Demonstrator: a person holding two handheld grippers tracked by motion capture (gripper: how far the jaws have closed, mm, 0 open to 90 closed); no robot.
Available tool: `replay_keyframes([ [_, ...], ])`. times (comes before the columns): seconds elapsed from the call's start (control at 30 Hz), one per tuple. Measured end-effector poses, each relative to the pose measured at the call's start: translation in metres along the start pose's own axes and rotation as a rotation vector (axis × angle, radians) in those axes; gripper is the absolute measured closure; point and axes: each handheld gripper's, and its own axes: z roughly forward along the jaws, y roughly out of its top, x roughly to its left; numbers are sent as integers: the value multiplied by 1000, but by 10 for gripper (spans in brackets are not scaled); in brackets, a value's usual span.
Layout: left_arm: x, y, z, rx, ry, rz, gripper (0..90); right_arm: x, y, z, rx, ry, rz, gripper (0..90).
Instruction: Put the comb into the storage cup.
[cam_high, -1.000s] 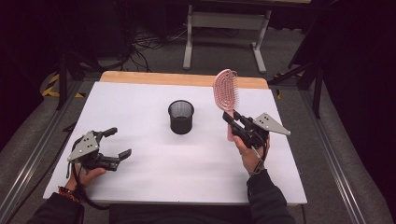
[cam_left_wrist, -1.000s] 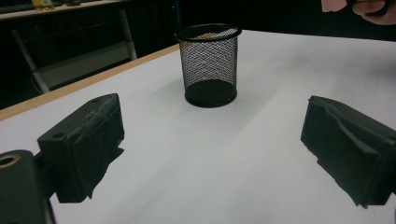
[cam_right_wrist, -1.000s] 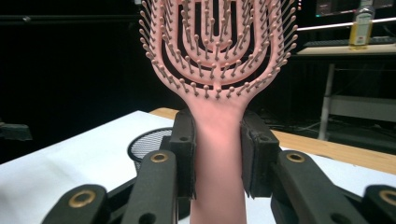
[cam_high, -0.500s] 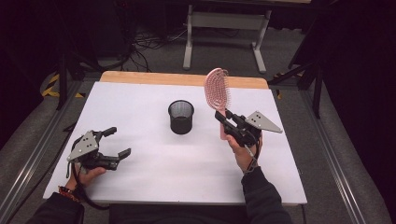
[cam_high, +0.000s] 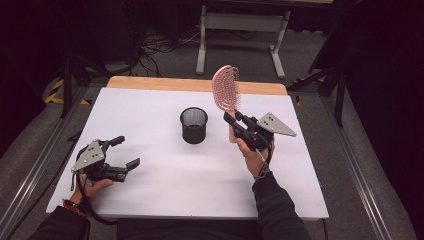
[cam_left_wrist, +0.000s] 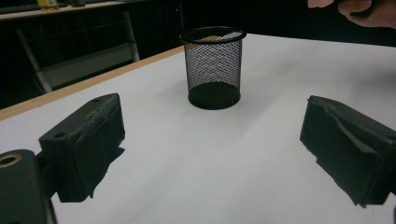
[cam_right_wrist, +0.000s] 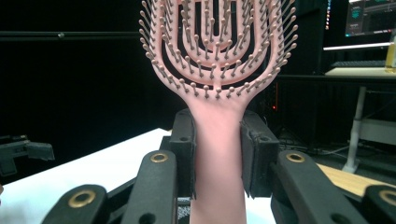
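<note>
In the high view, a white table (cam_high: 165, 185) carries a black mesh cup (cam_high: 193, 125), which stands upright a little toward the far edge, about midway between the left and right edges. The right gripper (cam_high: 234, 122) is held above the table just to the right of the cup, its jaws clamped on the handle of a pink hairbrush (cam_high: 224, 89). The brush stands nearly upright, head uppermost and leaning slightly toward the far edge, with its bristles turned to the right. It is off the table and apart from the cup. The left gripper (cam_high: 126, 152) rests low near the left front corner, its jaws spread apart with nothing between them, well apart from the cup.

In the left gripper view, the two black jaws stand wide, with bare white table between them. The mesh cup (cam_left_wrist: 213, 67) stands upright farther along, nearer the wooden far edge (cam_left_wrist: 84, 84).

In the right gripper view, the pads press on either side of the pink hairbrush (cam_right_wrist: 217, 56) handle just below the head. The bristles face the camera, and the head rises above the jaws. The left gripper (cam_right_wrist: 21, 151) shows small at the left, over the white table.
</note>
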Motion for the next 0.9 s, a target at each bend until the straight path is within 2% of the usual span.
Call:
replay_keyframes([
  [0.5, 1, 0, -1, 3, -4, -3, 76, 4, 0, 22, -13, 25, 14, 699],
  [0.9, 1, 0, -1, 6, -1, -7, 76, 10, 0, 35, -17, 36, -6, 699],
])
